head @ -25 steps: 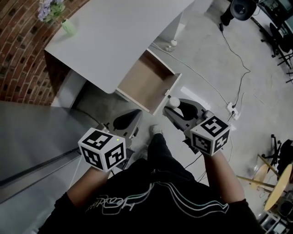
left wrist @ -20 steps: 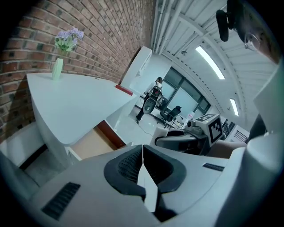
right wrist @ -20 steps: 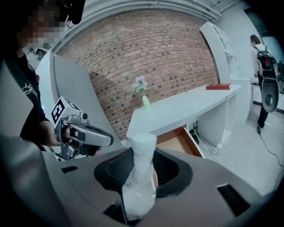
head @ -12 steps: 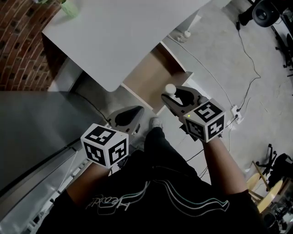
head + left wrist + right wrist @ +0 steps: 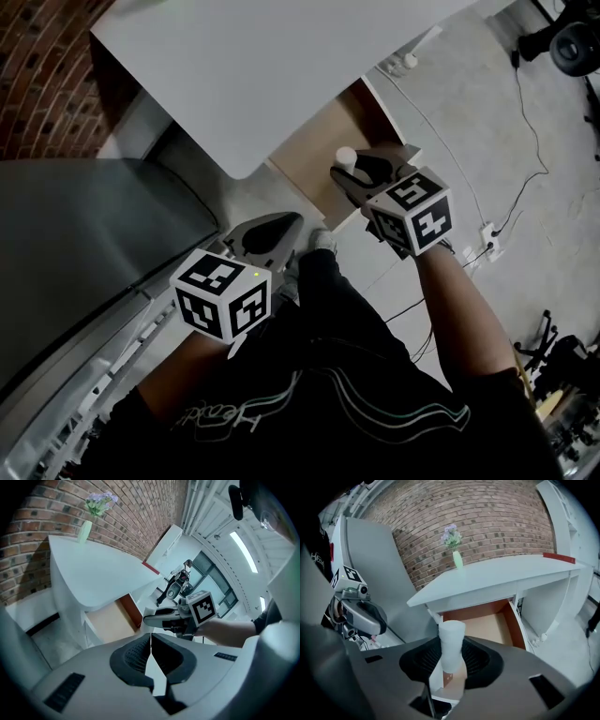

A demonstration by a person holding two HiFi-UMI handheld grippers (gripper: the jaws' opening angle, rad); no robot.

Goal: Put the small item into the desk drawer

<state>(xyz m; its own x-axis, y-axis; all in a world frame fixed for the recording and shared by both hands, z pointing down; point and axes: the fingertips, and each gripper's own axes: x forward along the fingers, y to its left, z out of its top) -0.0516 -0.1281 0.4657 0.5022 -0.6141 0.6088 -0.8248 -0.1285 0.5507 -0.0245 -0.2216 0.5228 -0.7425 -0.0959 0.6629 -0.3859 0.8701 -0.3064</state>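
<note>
A small white cylinder point(image 5: 451, 644) stands upright between the jaws of my right gripper point(image 5: 451, 656), which is shut on it. In the head view the white cylinder point(image 5: 346, 157) and the right gripper point(image 5: 354, 172) hover over the front edge of the open desk drawer point(image 5: 323, 155). The drawer's point(image 5: 487, 623) wooden bottom looks bare. My left gripper point(image 5: 265, 232) hangs lower left of the drawer, above the floor; its jaws point(image 5: 150, 641) are shut with nothing between them.
The white desk top point(image 5: 272, 66) overhangs the drawer. A green vase with purple flowers point(image 5: 457, 557) stands at its far end by the brick wall point(image 5: 487, 522). A grey panel point(image 5: 84, 234) lies at my left. Cables and a power strip point(image 5: 489, 239) run across the floor on the right.
My right gripper has carried the white cylinder forward, from just before the drawer's front to over its front edge. The left gripper stayed about where it was.
</note>
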